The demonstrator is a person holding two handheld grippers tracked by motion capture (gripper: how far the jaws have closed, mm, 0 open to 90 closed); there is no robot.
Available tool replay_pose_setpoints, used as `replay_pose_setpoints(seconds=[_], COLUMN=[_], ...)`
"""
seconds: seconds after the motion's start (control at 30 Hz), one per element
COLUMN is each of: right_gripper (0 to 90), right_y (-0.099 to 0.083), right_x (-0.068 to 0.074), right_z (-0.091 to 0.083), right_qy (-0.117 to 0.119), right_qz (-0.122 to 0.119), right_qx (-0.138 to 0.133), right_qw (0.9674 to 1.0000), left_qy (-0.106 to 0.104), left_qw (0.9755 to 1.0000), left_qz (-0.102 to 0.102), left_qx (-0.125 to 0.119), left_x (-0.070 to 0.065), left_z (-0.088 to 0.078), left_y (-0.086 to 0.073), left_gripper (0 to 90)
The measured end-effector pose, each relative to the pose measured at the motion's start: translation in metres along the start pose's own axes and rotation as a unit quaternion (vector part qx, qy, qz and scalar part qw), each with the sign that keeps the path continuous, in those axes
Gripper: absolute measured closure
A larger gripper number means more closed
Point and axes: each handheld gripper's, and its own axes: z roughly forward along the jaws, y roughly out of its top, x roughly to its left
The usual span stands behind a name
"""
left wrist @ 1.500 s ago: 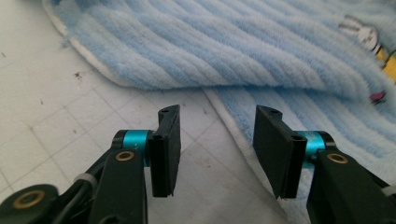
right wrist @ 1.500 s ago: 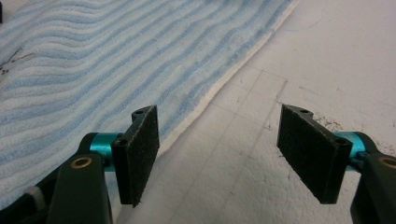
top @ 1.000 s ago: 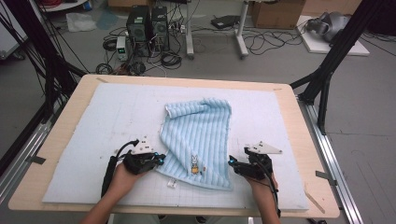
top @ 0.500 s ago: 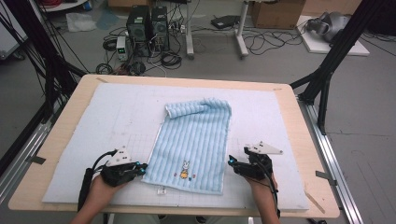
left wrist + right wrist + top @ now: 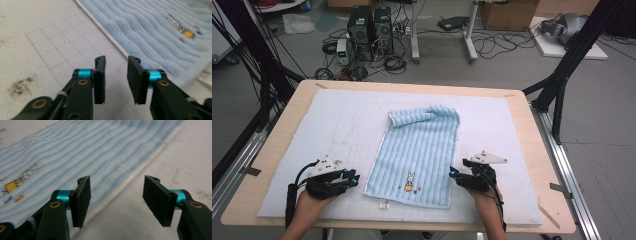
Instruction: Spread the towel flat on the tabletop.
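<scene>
Beyond the table I see a grey floor strewn with cables, computer towers and black frame legs; nearer me, a wooden table [image 5: 277, 150] carries a white foam mat [image 5: 337, 125] with a faint pencilled grid and a dark smudge beside my left tongs. Since a second ago the light blue towel [image 5: 422, 145] has gone from bunched and lifted to lying flat and stretched toward me, and my left gripper [image 5: 353, 179] has let go and drawn out to the left, well clear of the cloth's near left corner. I read that as the spreading step being close to finished, with only the far edge left: it is rolled over on itself, well ahead of both tongs. My right gripper [image 5: 452, 173] sits just beside the towel's right edge, jaws wide apart and holding nothing; through its own camera the pale hem runs between them. The left jaws also stand apart, more narrowly, over bare mat with the hem ahead and to the right. That towel is soft ribbed terry, its ridges running lengthwise, so it should drape and drag easily. Smallest details: an embroidered rabbit [image 5: 410, 178] between the two tongs, and a white tag [image 5: 384, 205] poking from the near hem.
</scene>
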Motion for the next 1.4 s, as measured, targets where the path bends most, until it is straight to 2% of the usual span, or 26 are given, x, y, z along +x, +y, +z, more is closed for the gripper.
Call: replay_pose_setpoints(seconds=[0.03,0.13,0.17,0.23,0.37,0.4,0.47,0.5,0.53,0.57,0.6,0.63,0.67,0.7,0.73,0.77,0.87,0.97,1.13,1.4], right_gripper=[43.7,47.3,47.6,48.7,50.4,52.3,53.7,53.7,54.3,55.0,56.4,60.7,65.1,69.7,78.6,83.9,84.6,84.7,84.4,84.1], right_y=[0.001,0.001,0.0,-0.001,-0.001,-0.001,0.0,0.0,0.0,0.0,0.001,0.001,0.001,0.001,0.002,0.002,0.001,0.0,-0.005,-0.013], right_x=[0.005,0.012,0.014,0.018,0.02,0.019,0.019,0.019,0.019,0.019,0.018,0.018,0.018,0.016,0.015,0.012,0.013,0.012,0.011,0.019], right_z=[0.003,0.012,0.014,0.02,0.021,0.021,0.021,0.021,0.021,0.021,0.021,0.021,0.02,0.02,0.019,0.018,0.016,0.013,0.004,-0.012], right_qy=[0.006,0.007,0.007,0.003,-0.002,-0.004,-0.006,-0.006,-0.007,-0.007,-0.009,-0.008,-0.013,-0.009,-0.004,0.012,0.013,0.029,0.058,0.075], right_qz=[-0.01,-0.029,-0.027,-0.037,-0.042,-0.037,-0.034,-0.034,-0.036,-0.033,-0.032,-0.031,-0.036,-0.032,-0.022,-0.011,-0.013,-0.018,-0.016,-0.032], right_qx=[0.005,0.025,0.032,0.048,0.054,0.056,0.057,0.057,0.058,0.06,0.059,0.06,0.064,0.065,0.068,0.07,0.071,0.074,0.086,0.097], right_qw=[0.9999,0.9992,0.9991,0.9982,0.9976,0.9978,0.9978,0.9978,0.9977,0.9976,0.9977,0.9977,0.9972,0.9973,0.9975,0.9974,0.9973,0.9966,0.9945,0.992], left_qy=[-0.001,-0.005,-0.005,-0.002,0.013,0.017,0.028,0.032,0.023,0.026,0.023,0.003,0.005,0.006,0.004,0.001,-0.016,-0.037,-0.066,-0.099], left_qw=[1.0,0.9997,0.9998,0.9999,0.9998,0.9997,0.9988,0.9984,0.9986,0.9983,0.9979,0.9978,0.9975,0.9976,0.9977,0.998,0.998,0.9976,0.9956,0.9925], left_qz=[-0.005,-0.018,-0.018,-0.016,-0.016,-0.013,0.002,0.013,0.018,0.028,0.039,0.046,0.05,0.05,0.046,0.041,0.036,0.035,0.047,0.056], left_qx=[-0.003,-0.012,-0.01,-0.006,0.006,0.012,0.041,0.044,0.043,0.045,0.047,0.049,0.049,0.048,0.048,0.048,0.048,0.047,0.048,0.047], left_x=[0.001,0.001,0.001,0.0,0.0,-0.001,-0.003,-0.005,-0.006,-0.009,-0.01,-0.011,-0.014,-0.015,-0.015,-0.015,-0.018,-0.023,-0.035,-0.051], left_z=[0.002,0.016,0.023,0.037,0.061,0.067,0.075,0.076,0.076,0.077,0.077,0.077,0.077,0.077,0.076,0.075,0.07,0.061,0.046,0.028], left_y=[0.002,0.014,0.018,0.026,0.038,0.039,0.042,0.043,0.043,0.043,0.043,0.042,0.042,0.042,0.041,0.041,0.037,0.03,0.021,0.009], left_gripper=[60.5,55.2,53.9,48.7,44.5,44.6,46.3,46.3,49.9,60.0,62.8,74.3,85.3,86.0,86.4,86.6,86.7,86.7,86.7,86.7])
